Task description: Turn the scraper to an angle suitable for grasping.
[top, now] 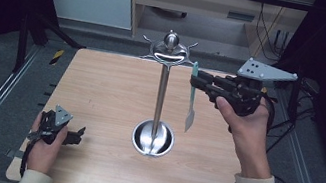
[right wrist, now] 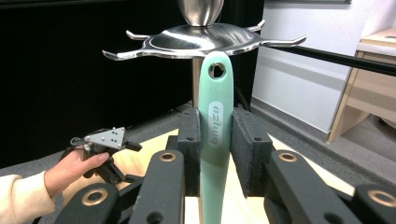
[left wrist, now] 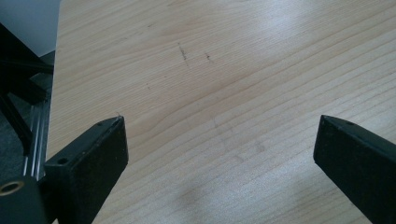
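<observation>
The right claw (right wrist: 215,154) is clamped on the handle of a mint-green plastic spatula (right wrist: 215,135) with a hanging hole. It holds the spatula upright just beside the hooked top disc of the polished steel utensil stand (top: 168,52). The left claw (left wrist: 219,154) rests wide apart and holds nothing, low over the light wooden tabletop (top: 100,90).

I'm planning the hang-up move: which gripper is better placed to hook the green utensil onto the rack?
Right. The right gripper already clamps the green utensil, its hole just below a stand hook. The left gripper rests open at the table's near corner.
</observation>
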Demonstrator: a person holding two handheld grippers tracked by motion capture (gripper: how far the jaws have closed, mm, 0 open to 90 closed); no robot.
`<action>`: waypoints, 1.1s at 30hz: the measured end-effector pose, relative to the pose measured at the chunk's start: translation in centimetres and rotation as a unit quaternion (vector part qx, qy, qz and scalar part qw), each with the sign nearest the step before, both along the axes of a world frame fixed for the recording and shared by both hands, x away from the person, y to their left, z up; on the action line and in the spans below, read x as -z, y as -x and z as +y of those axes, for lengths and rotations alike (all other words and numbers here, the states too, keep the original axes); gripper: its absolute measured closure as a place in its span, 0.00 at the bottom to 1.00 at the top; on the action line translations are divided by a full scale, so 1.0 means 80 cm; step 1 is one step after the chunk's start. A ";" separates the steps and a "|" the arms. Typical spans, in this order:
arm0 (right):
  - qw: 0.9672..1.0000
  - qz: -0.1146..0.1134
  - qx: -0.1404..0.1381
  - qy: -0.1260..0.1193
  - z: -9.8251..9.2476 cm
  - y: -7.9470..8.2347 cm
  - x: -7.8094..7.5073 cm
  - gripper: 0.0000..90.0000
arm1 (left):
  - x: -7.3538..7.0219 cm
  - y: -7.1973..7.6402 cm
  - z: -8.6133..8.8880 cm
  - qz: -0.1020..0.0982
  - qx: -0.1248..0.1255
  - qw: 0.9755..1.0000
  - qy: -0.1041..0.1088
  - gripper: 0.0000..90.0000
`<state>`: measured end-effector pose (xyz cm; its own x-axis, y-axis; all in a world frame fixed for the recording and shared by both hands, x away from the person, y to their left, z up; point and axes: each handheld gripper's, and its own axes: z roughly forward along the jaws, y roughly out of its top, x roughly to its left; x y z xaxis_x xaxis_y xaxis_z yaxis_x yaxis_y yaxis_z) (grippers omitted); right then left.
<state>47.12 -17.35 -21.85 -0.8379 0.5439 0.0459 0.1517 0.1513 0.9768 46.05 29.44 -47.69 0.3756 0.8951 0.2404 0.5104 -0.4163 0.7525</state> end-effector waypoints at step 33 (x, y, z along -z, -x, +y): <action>1.000 -0.001 -0.001 -0.007 0.009 -0.003 0.003 0.82 | 0.000 0.000 -0.001 0.001 0.001 1.000 0.000 0.03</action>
